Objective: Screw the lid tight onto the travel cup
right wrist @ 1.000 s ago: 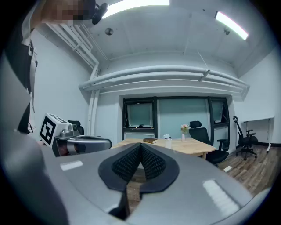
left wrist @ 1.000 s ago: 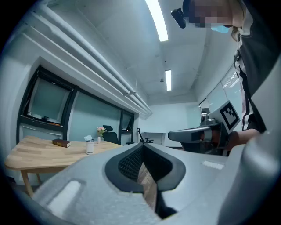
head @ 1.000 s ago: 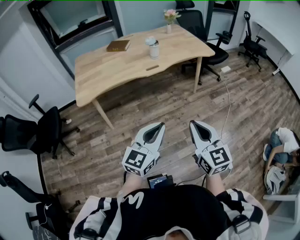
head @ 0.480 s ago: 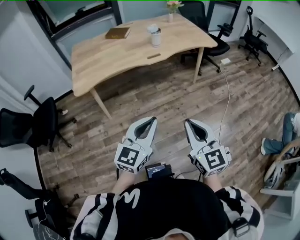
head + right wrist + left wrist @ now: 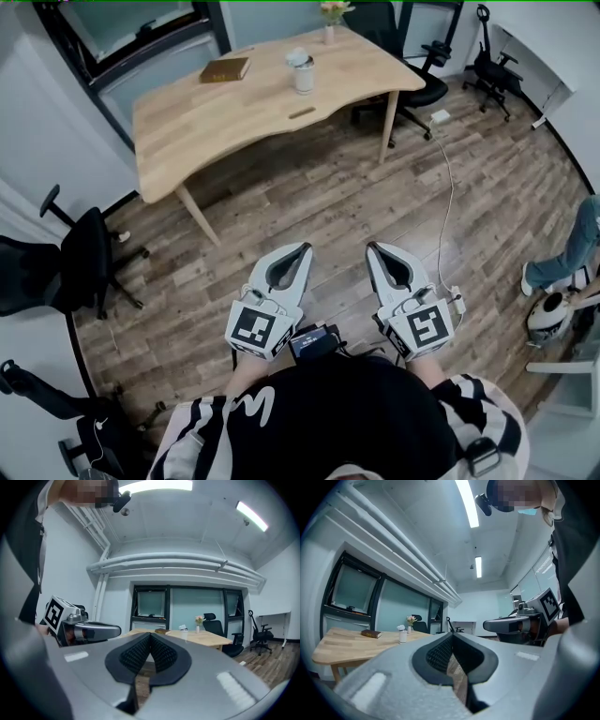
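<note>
A white travel cup [image 5: 303, 74] stands on the far side of a wooden table [image 5: 216, 117], with its lid [image 5: 297, 57] resting loosely on top; it shows small in the left gripper view as the cup [image 5: 402, 635] and in the right gripper view as the cup [image 5: 184, 632]. My left gripper [image 5: 303, 249] and right gripper [image 5: 373, 248] are held close to my body over the wooden floor, far from the table. Both are shut with nothing between the jaws. The tips of each meet, as the left gripper [image 5: 451, 634] and right gripper [image 5: 150, 634] show.
A brown book [image 5: 223, 69] and a small flower vase [image 5: 329, 31] also sit on the table. Black office chairs stand at the left [image 5: 80, 267] and behind the table [image 5: 417, 70]. A white cable [image 5: 441, 187] runs across the floor. A person's leg [image 5: 574, 248] is at the right edge.
The view has drifted: the table sits slightly further left and higher in the frame. Both grippers stay shut, side by side. The person at right has shifted.
</note>
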A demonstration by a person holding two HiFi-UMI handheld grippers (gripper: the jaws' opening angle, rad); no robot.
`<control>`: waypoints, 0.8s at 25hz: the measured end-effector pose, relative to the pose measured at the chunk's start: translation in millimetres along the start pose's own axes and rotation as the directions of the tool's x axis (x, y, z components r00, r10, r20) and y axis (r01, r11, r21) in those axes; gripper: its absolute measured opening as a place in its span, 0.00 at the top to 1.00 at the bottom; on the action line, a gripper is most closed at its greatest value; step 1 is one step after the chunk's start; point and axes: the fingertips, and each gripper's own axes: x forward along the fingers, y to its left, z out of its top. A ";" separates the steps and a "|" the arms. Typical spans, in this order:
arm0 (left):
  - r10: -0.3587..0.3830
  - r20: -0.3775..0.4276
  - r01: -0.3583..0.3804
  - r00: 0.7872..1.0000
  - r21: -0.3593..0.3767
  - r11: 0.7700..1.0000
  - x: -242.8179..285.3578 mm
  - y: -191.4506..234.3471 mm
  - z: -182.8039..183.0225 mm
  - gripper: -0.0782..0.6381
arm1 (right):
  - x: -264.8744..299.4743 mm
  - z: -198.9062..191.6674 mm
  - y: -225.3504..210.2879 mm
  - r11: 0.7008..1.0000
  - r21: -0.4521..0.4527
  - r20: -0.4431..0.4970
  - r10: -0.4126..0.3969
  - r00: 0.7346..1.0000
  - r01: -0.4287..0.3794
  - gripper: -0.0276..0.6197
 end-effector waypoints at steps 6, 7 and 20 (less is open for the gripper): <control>0.000 0.000 0.000 1.000 -0.002 1.000 -20.8 2.6 -5.1 0.89 | -11.4 6.6 17.8 1.000 0.004 0.053 -0.002 0.999 0.002 0.96; -0.004 0.000 0.004 1.000 -0.003 1.000 -24.1 2.9 -6.5 0.89 | -12.9 6.3 19.5 1.000 0.002 0.059 0.001 0.998 -0.001 0.96; -0.049 0.015 0.049 0.999 -0.008 0.999 -40.2 -10.4 0.0 0.89 | -13.4 -4.4 44.0 0.999 -0.005 -0.026 0.034 0.999 -0.034 0.96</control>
